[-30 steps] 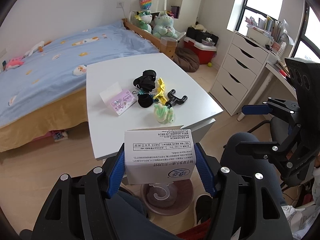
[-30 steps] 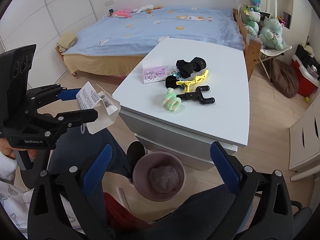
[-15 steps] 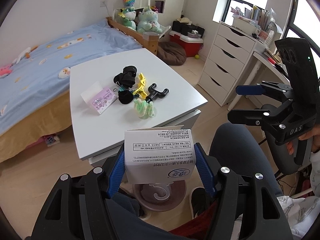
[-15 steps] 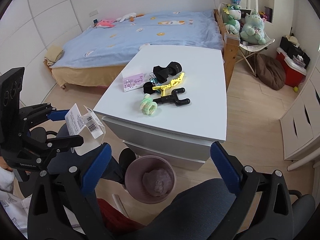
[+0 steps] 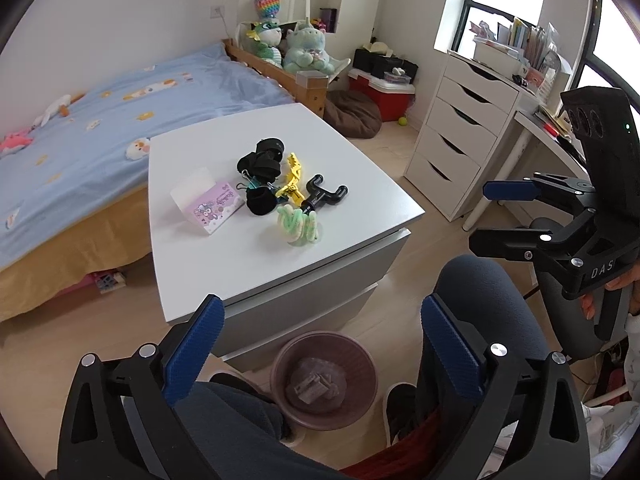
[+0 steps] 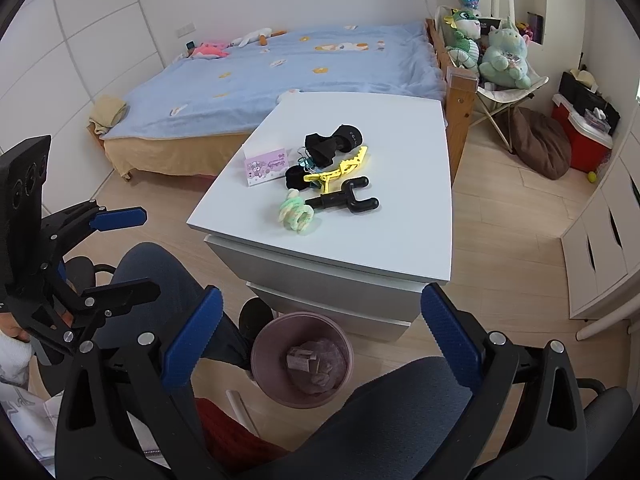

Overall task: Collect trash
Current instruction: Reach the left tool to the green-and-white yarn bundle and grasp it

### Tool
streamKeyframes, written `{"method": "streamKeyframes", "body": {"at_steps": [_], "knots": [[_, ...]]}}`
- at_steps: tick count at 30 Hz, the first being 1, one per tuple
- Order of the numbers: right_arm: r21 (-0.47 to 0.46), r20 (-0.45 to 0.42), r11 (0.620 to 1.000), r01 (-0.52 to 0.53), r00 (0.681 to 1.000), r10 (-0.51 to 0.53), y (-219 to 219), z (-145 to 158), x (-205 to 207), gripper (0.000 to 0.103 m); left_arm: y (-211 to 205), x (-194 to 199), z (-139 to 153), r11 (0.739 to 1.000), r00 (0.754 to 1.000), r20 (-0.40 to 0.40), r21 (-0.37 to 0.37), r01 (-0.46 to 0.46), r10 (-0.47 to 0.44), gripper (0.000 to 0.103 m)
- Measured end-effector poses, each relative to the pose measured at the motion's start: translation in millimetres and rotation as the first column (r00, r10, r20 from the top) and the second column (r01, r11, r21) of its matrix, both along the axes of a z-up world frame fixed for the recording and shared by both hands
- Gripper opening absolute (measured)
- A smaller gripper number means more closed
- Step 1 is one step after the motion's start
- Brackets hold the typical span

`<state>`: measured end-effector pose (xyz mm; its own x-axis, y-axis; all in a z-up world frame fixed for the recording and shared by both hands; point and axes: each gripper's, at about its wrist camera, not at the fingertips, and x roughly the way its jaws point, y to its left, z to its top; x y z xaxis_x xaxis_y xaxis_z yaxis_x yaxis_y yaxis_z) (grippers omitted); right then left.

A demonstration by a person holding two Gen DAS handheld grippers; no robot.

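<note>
blue-padded left tool (image 5: 320, 344) opening above bin (image 5: 360, 364)

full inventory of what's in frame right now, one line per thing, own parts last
table: 1, white, centre, beside the bed
card pack: 1, purple and white, table's left part
black items: a few, black, table middle, exact count unclear
clip: 1, yellow, between the black items and forked part
forked part: 1, black, right of clip
scrunchie: 1, pale green, nearest table's front
bin: 1, mauve, floor by table, crumpled trash and a small box inside
bed: 1, blue cover, behind table
drawer unit: 1, white, right wall
left tool: jaws opening, nothing between
right tool: open, empty
</note>
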<state>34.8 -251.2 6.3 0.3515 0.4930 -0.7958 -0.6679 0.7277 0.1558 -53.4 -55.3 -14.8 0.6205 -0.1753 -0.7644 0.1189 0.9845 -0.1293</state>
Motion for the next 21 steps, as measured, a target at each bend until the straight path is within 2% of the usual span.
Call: {"method": "streamKeyframes", "body": {"at_steps": [11, 21], "knots": [[-0.001, -0.001, 1.000, -0.008, 1.000, 0.008, 6.9, -1.3, 2.4, 0.098, 4.2, 6.7, -4.0, 0.999, 1.000, -0.002, 0.016, -0.030, 0.030, 0.095], [-0.031, 0.008, 0.999, 0.009, 1.000, -0.009, 9.1, -4.0, 17.1, 0.098, 6.0, 38.5, -5.8, 0.999, 1.000, 0.004, 0.013, -0.030, 0.030, 0.095]]}}
